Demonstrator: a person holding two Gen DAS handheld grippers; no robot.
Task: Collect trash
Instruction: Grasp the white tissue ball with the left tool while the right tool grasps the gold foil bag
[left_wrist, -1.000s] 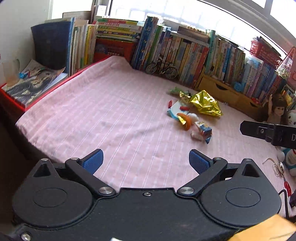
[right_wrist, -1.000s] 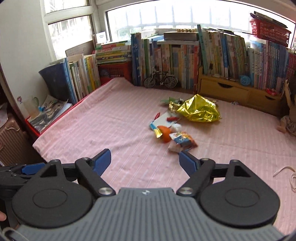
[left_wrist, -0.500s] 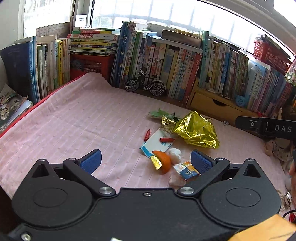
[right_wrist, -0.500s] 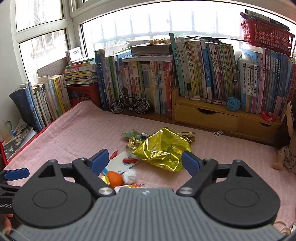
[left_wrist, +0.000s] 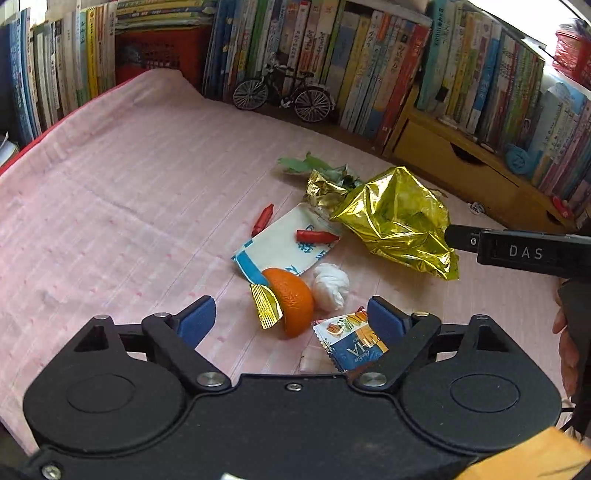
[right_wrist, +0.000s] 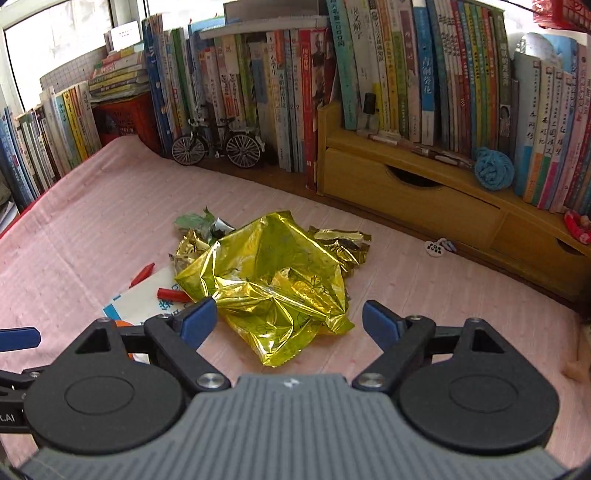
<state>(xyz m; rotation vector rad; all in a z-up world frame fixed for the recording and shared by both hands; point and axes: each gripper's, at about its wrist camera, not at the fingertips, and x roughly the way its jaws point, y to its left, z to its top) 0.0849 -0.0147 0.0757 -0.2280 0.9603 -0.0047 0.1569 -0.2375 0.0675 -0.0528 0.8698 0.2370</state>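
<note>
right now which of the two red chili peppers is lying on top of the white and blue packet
The red chili nearer the gold foil bag; it rests across the white and blue packet. The other chili lies on the pink cloth beside the packet's edge.

Left gripper (left_wrist: 291, 319) tilted steeply down, jaws wide but closing, blue pads (left_wrist: 195, 321) pressing on nothing. Right gripper (right_wrist: 290, 321) also pitched down, just to the right of the left one, jaws spread wide, empty. A hand (left_wrist: 567, 347) shows at the right.
</note>
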